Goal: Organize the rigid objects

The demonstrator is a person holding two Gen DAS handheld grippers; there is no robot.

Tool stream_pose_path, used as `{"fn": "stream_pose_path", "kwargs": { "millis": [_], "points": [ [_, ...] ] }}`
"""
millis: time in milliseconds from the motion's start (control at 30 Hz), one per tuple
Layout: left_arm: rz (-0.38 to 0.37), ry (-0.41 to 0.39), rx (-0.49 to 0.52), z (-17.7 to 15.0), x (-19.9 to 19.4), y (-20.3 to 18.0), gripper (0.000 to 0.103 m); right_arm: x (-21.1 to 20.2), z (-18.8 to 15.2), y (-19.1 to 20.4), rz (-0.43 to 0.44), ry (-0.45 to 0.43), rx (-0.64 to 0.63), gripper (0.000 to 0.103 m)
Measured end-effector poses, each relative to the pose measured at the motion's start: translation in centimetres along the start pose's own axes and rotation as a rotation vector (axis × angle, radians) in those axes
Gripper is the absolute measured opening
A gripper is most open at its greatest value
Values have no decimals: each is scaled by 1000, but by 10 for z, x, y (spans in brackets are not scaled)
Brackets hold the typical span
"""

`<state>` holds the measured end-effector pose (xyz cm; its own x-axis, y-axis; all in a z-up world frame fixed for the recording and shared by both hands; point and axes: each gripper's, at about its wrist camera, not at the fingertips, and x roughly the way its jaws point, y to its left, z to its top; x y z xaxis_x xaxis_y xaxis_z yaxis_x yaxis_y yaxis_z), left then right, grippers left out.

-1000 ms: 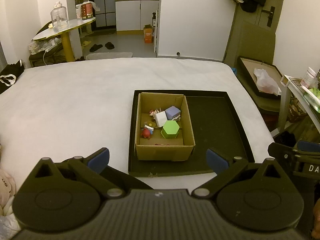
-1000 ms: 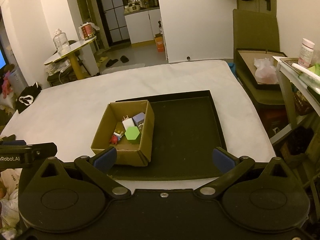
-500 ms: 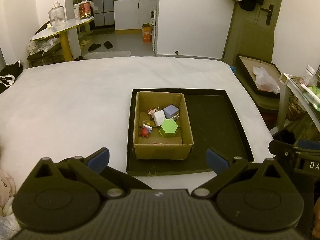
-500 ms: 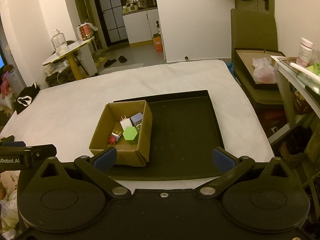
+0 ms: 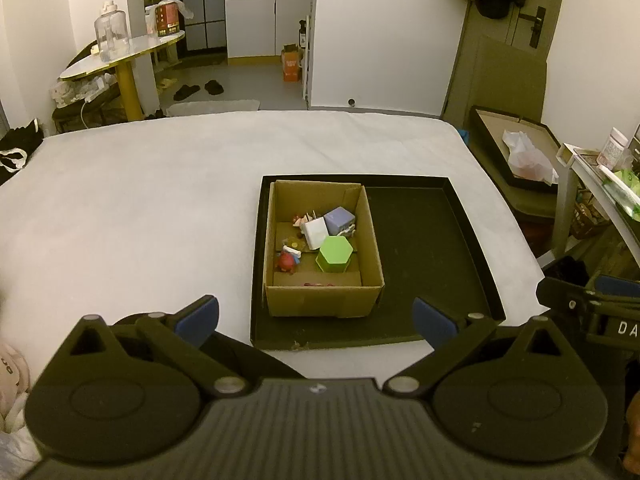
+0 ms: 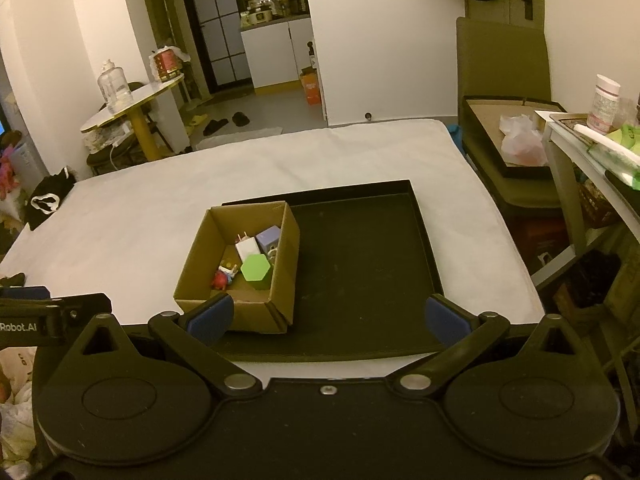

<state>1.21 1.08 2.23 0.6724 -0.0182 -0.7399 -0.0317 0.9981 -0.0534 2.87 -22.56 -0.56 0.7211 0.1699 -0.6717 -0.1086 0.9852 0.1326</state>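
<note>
An open cardboard box [image 5: 322,299] [image 6: 192,258] stands in the left part of a black tray [image 5: 432,248] [image 6: 360,264] on a white bed. It holds a green hexagonal block [image 5: 334,254] [image 6: 256,267], a white plug [image 5: 315,231] [image 6: 247,247], a purple cube [image 5: 338,218] [image 6: 269,237] and a small red figure [image 5: 286,261] [image 6: 220,279]. My left gripper [image 5: 316,316] is open and empty, near the tray's front edge. My right gripper [image 6: 328,316] is open and empty, over the tray's front edge.
The white bed [image 5: 140,200] stretches to the left and behind the tray. A shelf with bottles [image 6: 600,128] and a dark box with a bag [image 5: 516,152] stand to the right. A round side table [image 5: 124,56] stands at the back left.
Both grippers have pulled back slightly from the tray; the box looks a little farther away. Both stay open and empty.
</note>
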Motion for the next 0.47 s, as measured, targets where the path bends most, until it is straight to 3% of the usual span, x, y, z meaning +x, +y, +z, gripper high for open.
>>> {"fn": "stream_pose_path", "kwargs": {
  "millis": [467],
  "points": [
    [13, -12, 22, 2, -3, -6, 102, 4, 0, 0, 5, 8, 4, 103]
  ]
}}
